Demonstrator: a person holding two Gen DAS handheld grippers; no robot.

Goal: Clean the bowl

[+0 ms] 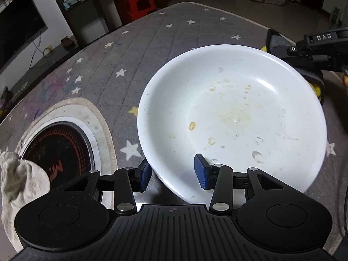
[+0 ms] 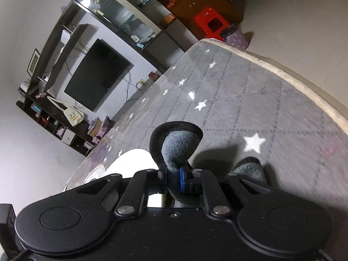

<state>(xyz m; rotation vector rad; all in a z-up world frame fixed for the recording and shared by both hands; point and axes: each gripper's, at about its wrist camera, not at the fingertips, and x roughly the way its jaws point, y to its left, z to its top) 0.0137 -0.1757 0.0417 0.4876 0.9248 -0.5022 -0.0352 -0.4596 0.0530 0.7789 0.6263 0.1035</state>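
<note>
A white bowl (image 1: 235, 113) smeared with yellowish food stains fills the left wrist view, its near rim lifted a little off the grey star-print tablecloth (image 1: 130, 54). My left gripper (image 1: 173, 173) straddles that near rim, with one blue pad (image 1: 145, 175) outside and under it and the other inside. It is shut on the bowl. My right gripper (image 2: 173, 174) is shut on a grey fleecy cloth with black edging (image 2: 178, 145). From the left wrist camera the right gripper (image 1: 291, 50) hangs beyond the bowl's far right rim, and yellow parts of the cloth (image 1: 317, 89) show. The bowl's edge (image 2: 132, 161) appears low left.
A round black cooktop (image 1: 58, 152) is set into the table left of the bowl, and a crumpled white rag (image 1: 19, 178) lies beside it. The table's pale edge (image 2: 304, 87) runs along the right. A red stool (image 1: 139, 0) and a TV (image 2: 97, 74) stand beyond.
</note>
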